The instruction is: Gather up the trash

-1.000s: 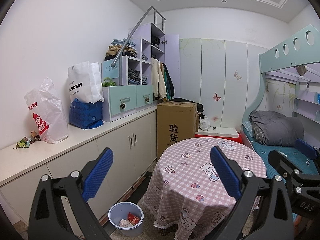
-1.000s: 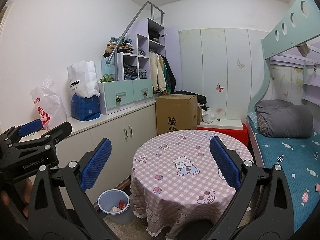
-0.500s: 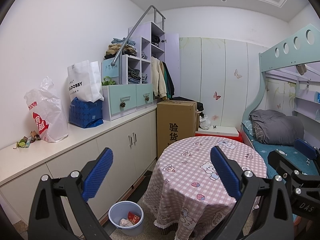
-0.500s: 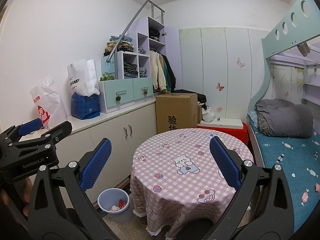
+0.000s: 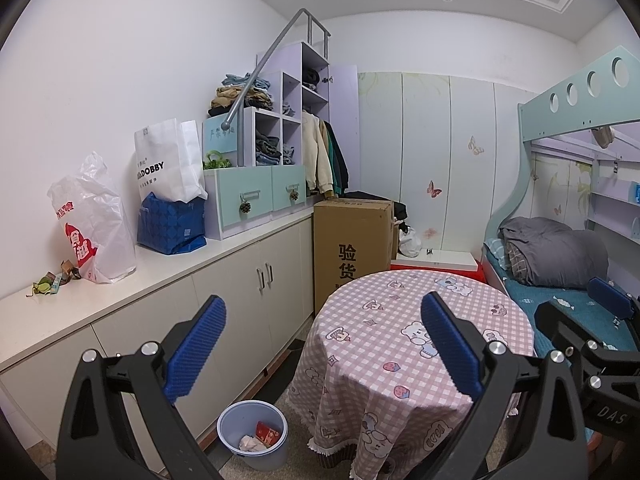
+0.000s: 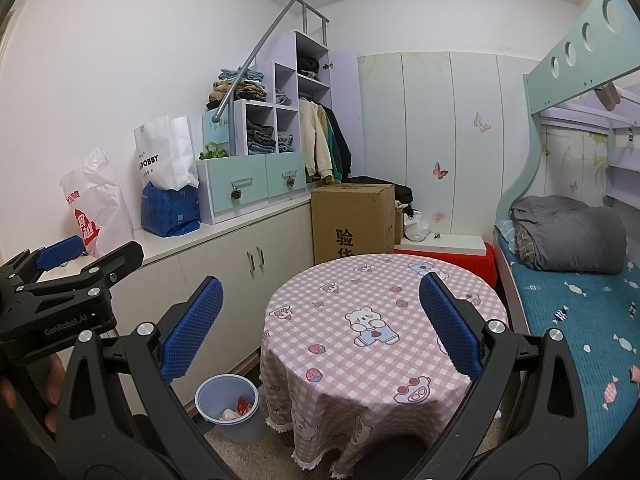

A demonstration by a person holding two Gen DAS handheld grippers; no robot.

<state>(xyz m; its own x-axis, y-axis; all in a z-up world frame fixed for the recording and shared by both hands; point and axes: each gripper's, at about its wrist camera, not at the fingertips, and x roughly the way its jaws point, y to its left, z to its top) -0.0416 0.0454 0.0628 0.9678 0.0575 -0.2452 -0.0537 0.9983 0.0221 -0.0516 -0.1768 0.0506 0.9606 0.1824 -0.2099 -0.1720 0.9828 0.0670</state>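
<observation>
A light blue trash bin [image 5: 253, 433] stands on the floor between the cabinets and the round table, with red and white scraps inside; it also shows in the right wrist view [image 6: 228, 406]. Small wrappers [image 5: 52, 280] lie on the white counter at the far left, next to a white plastic bag [image 5: 92, 224]. My left gripper [image 5: 320, 344] is open and empty, held high in front of the table. My right gripper [image 6: 318, 326] is open and empty, beside it to the right. The left gripper also appears in the right wrist view [image 6: 68, 280].
A round table with a pink checked cloth [image 5: 420, 344] stands in the middle. A cardboard box [image 5: 352, 248] is behind it. White cabinets [image 5: 240, 280] run along the left wall with bags and drawer units on top. A bunk bed [image 6: 580, 280] is at the right.
Both views have drifted slightly; the right wrist view has shifted a little so the bin and table sit lower. Both grippers stay open and empty.
</observation>
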